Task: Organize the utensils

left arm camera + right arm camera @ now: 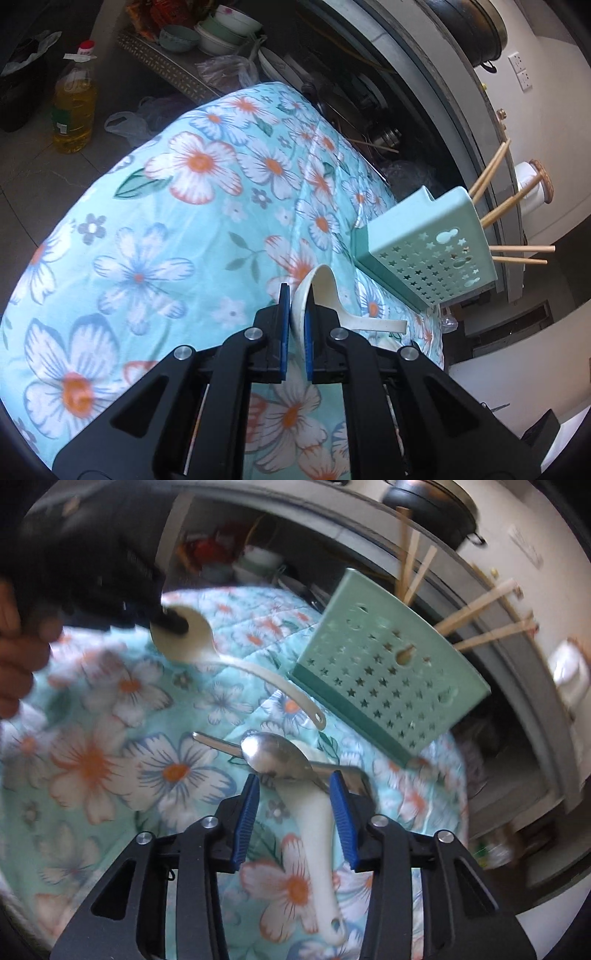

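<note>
My left gripper is shut on the bowl rim of a white plastic spoon, held above the floral cloth, its handle pointing right. The right wrist view shows that same left gripper and its white spoon at upper left. My right gripper is open over a second white spoon lying on the cloth; its handle runs between the pads without touching them. A metal spoon lies across it near the fingertips. A green perforated holder with chopsticks stands at the cloth's right edge.
An oil bottle stands on the floor at left. Stacked bowls sit on a patterned shelf behind the cloth, with plastic bags near them. A black pot rests on the counter above. A person's hand grips the left tool.
</note>
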`<state>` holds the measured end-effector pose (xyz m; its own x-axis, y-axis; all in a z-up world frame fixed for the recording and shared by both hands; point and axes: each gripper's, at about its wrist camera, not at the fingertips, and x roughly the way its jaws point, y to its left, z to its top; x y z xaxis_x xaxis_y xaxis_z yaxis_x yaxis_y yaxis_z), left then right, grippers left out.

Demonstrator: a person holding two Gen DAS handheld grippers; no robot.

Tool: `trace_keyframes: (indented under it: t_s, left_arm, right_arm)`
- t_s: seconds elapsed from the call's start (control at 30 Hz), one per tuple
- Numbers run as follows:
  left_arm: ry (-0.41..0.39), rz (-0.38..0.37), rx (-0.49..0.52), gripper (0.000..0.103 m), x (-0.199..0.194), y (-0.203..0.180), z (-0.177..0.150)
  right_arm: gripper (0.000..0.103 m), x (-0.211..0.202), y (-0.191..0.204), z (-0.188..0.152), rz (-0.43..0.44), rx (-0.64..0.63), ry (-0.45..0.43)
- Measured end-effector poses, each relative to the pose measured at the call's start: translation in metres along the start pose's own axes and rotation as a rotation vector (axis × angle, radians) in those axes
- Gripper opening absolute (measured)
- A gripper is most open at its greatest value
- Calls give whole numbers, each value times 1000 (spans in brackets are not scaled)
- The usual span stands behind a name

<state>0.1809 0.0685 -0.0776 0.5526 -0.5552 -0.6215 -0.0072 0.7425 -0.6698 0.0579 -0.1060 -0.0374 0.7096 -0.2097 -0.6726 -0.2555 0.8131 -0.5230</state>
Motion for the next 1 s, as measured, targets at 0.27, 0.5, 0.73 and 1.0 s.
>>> trace_keyframes:
  t_s: [0.27, 0.5, 0.73, 1.0]
  left_arm:
    - [-3, 3, -32, 5, 0, 16, 3]
    - [-1, -1, -44, 5, 3, 19, 4]
    - [0, -1, -45, 5, 3, 19, 4]
    - [-8, 4, -43, 5, 2, 20, 5]
  right_arm:
    - [35, 20, 26, 8, -106, -124, 52]
    - [28, 26, 33, 14, -133, -149, 48]
    - [14, 21, 34, 12, -174, -166, 17]
    - [9, 3, 22, 5, -191, -106, -46]
